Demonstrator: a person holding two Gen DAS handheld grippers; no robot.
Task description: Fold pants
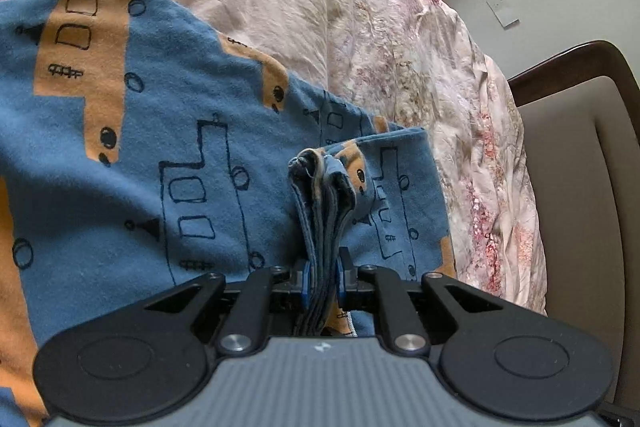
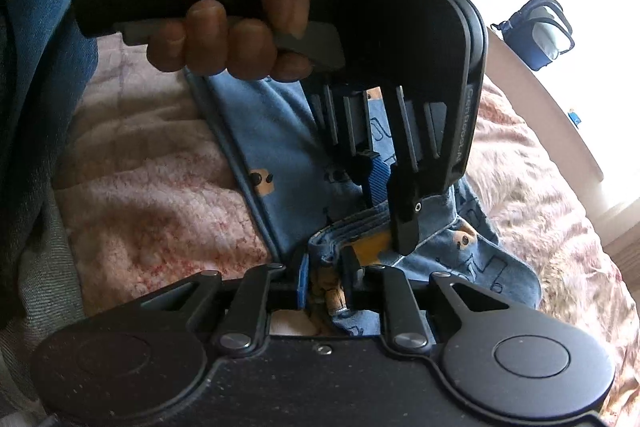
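Blue pants [image 1: 160,147] with orange vehicle prints lie spread on a bed. My left gripper [image 1: 322,267] is shut on a thick stack of folded layers at the pants' edge, which stand up between its blue pads. In the right wrist view the pants [image 2: 280,155] run away from me. My right gripper [image 2: 326,267] has a bunched edge of the same cloth between its narrow-set fingers, filling the gap. The left gripper [image 2: 390,223] comes down just beyond it, gripping the same fold, held by a hand [image 2: 224,39].
A pink floral bedspread [image 1: 320,7] covers the bed under the pants. A padded board with a dark wooden frame [image 1: 580,167] stands at the bed's right end. A blue bag [image 2: 540,31] sits by the bright window. The person's jeans-clad leg [image 2: 52,27] is at the left.
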